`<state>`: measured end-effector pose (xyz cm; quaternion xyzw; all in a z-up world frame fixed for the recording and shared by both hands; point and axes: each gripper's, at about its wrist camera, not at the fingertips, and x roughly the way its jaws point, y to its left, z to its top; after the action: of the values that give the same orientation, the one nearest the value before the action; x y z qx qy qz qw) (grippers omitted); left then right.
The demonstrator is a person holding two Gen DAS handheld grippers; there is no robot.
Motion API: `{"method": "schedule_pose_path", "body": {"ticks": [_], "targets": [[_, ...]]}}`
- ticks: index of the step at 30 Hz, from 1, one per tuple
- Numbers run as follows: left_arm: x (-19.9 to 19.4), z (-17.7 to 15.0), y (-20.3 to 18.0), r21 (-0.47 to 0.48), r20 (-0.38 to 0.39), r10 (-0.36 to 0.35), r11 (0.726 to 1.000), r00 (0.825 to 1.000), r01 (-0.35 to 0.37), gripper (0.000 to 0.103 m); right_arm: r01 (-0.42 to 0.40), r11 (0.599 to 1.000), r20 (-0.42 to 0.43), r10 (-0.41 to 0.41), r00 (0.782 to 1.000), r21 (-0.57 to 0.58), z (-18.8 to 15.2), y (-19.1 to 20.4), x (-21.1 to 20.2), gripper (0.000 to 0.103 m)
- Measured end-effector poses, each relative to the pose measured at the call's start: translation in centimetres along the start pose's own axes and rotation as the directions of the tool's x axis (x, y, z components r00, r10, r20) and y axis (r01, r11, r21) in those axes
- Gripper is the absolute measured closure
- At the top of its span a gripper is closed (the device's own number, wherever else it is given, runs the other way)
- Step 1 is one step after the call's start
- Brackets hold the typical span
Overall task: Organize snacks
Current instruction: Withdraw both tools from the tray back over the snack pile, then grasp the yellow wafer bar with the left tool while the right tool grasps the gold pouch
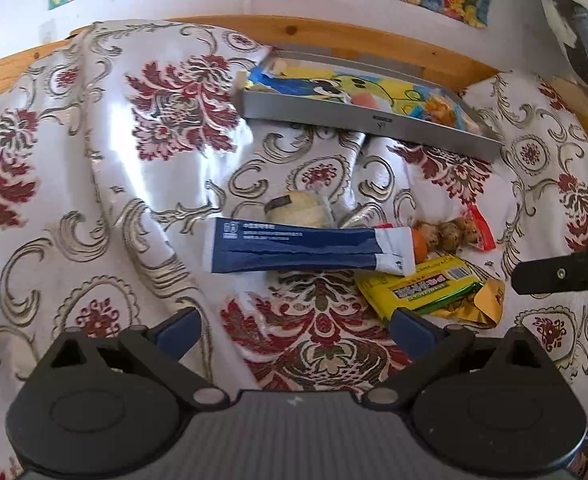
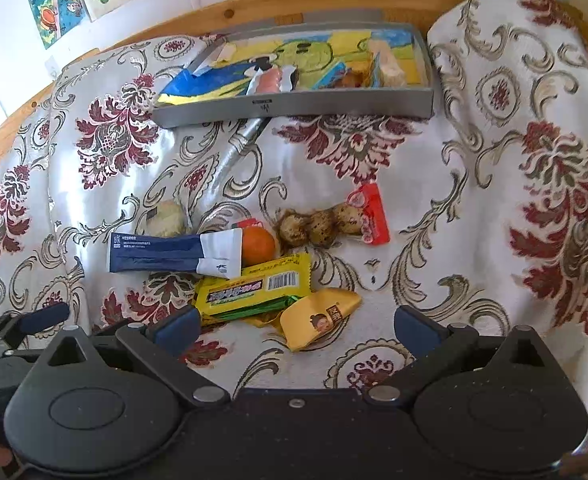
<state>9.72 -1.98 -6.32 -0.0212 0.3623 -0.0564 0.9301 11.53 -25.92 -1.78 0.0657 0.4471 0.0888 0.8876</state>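
Loose snacks lie on the floral cloth: a blue-and-white sachet, a yellow-green bar, an orange-yellow packet, a small orange, a pack of speckled eggs with a red end and a pale round cake. A grey tray at the back holds a few wrapped snacks on a cartoon sheet. My left gripper is open, just short of the sachet. My right gripper is open over the orange-yellow packet.
The cloth is bunched into high folds at left and right. A wooden rail and a wall with cartoon posters stand behind the tray. The right gripper's finger shows at the left view's right edge.
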Motion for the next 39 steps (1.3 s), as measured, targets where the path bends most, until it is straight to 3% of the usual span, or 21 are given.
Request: {"method": "schedule_pose_path", "body": {"ticks": [11, 15, 20, 27, 32, 39], "targets": [[2.3, 0.9, -0.4, 0.047, -0.007, -0.109, 0.993, 0.994, 0.109, 0.0, -0.119, 0.981, -0.095, 0.134, 0.986, 0.15, 3.3, -4.7, 3.7, 0.001], [3.3, 1.3, -0.4, 0.061, -0.021, -0.165, 0.984, 0.986, 0.166, 0.0, -0.141, 0.983, -0.121, 0.156, 0.98, 0.12, 4.1, -5.4, 4.8, 0.001], [4.5, 1.9, -0.7, 0.14, -0.034, -0.234, 0.961, 0.972, 0.236, 0.0, -0.17, 0.985, -0.143, 0.166, 0.976, -0.016, 4.7, -5.0, 5.4, 0.001], [6.3, 2.5, -0.7, 0.201, -0.071, -0.364, 0.907, 0.929, 0.371, 0.0, -0.116, 0.953, -0.137, 0.08, 0.987, -0.281, 4.3, -3.2, 5.6, 0.001], [6.8, 2.9, -1.2, 0.239, -0.078, -0.439, 0.863, 0.895, 0.445, 0.0, -0.167, 0.929, -0.18, 0.111, 0.977, -0.332, 4.1, -3.0, 6.3, 0.001], [6.6, 3.2, -1.6, 0.278, -0.15, -0.519, 0.795, 0.842, 0.539, 0.001, -0.2, 0.89, -0.231, 0.111, 0.967, -0.409, 3.4, -1.8, 7.0, 0.001]]}}
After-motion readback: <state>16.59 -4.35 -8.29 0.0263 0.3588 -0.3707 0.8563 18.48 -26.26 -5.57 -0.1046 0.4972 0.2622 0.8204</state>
